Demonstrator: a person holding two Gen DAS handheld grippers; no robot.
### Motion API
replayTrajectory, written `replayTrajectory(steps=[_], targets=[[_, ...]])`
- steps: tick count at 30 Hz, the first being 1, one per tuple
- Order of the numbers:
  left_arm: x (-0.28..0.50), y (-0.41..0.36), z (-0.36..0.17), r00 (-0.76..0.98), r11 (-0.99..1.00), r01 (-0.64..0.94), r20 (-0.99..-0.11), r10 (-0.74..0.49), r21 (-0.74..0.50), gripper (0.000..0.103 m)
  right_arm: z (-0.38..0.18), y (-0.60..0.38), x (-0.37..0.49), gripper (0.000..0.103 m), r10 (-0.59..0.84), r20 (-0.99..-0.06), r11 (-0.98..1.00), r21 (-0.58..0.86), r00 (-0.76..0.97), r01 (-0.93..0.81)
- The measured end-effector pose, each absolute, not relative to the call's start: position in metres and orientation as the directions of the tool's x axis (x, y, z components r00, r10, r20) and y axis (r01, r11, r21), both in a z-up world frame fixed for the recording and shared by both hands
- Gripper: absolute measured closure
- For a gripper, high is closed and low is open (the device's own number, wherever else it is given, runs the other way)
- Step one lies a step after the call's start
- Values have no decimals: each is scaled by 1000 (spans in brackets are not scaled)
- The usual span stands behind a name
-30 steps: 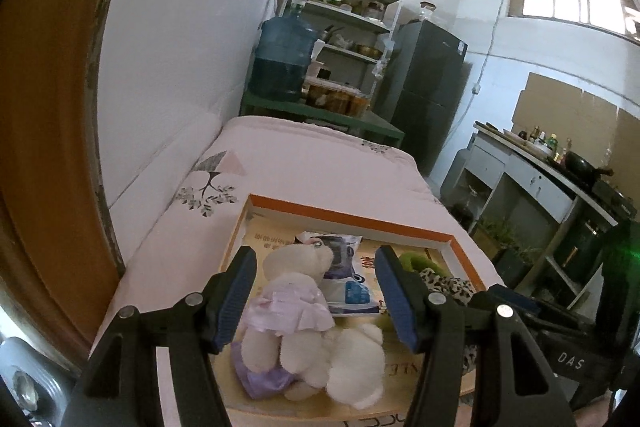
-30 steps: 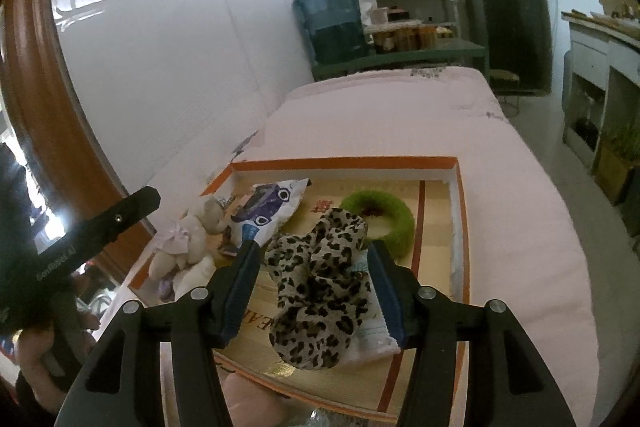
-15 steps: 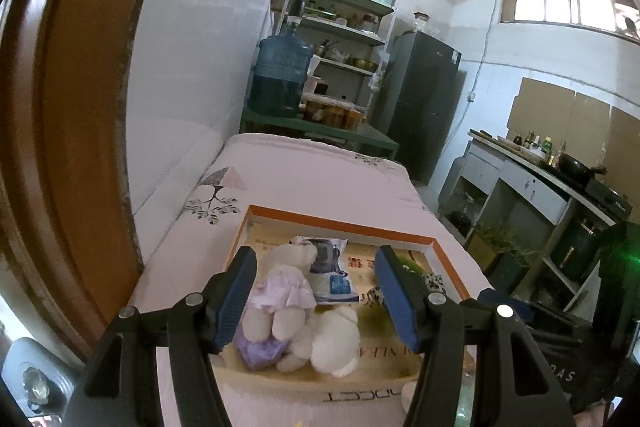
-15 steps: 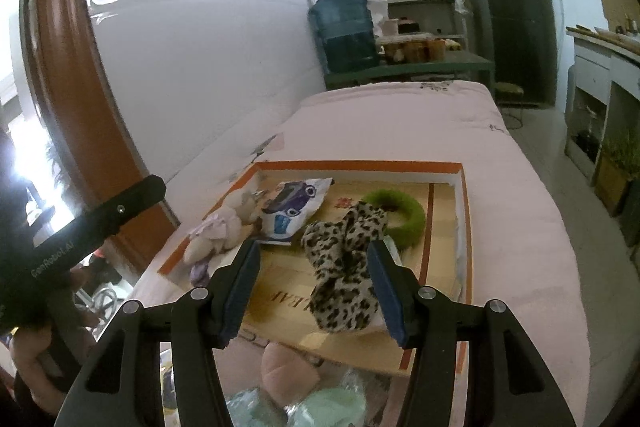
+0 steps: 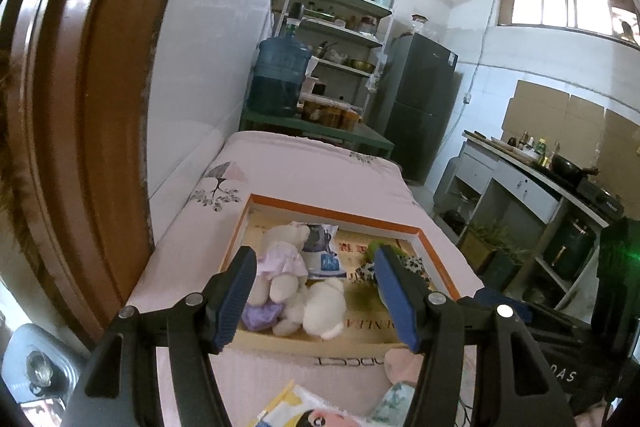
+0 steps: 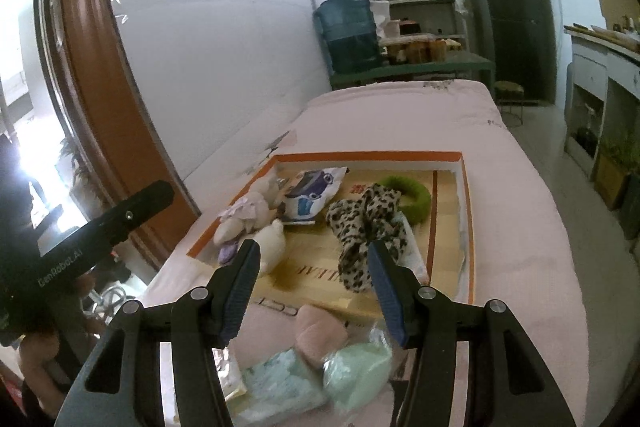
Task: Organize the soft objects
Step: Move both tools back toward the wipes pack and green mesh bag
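Observation:
An orange-rimmed box (image 6: 466, 187) lies on the pink bed and holds a white plush bear in a lilac dress (image 5: 280, 267), a blue-and-white packet (image 6: 308, 195), a leopard-print scrunchie (image 6: 364, 227) and a green fuzzy ring (image 6: 416, 195). My left gripper (image 5: 314, 291) is open and empty, held above the box's near edge. My right gripper (image 6: 312, 279) is open and empty, above the bed just short of the box. A pink soft piece (image 6: 320, 333) and pale green packets (image 6: 356, 371) lie on the bed below it.
A brown door frame (image 5: 80, 107) stands close on the left. A blue water jug (image 5: 280, 79), shelves and a dark fridge (image 5: 420, 107) stand beyond the bed. A kitchen counter (image 5: 540, 179) runs along the right. The left gripper's body (image 6: 96, 231) shows at left in the right wrist view.
Both grippers have pulled back and up from the box, still open. The box looks smaller and the loose items on the bed's near end have come into view.

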State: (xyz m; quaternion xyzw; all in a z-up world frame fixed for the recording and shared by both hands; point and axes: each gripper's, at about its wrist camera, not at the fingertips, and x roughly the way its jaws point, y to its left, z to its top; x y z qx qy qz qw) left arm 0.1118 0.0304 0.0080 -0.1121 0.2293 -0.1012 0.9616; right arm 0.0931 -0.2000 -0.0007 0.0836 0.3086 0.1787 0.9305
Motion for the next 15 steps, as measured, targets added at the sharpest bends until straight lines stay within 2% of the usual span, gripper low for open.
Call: replayTrajectory(steps=[15], targets=[[84, 37, 9, 870, 959, 130, -436, -231, -250, 42, 1, -187, 60, 45, 395, -557, 918, 263, 730, -297]])
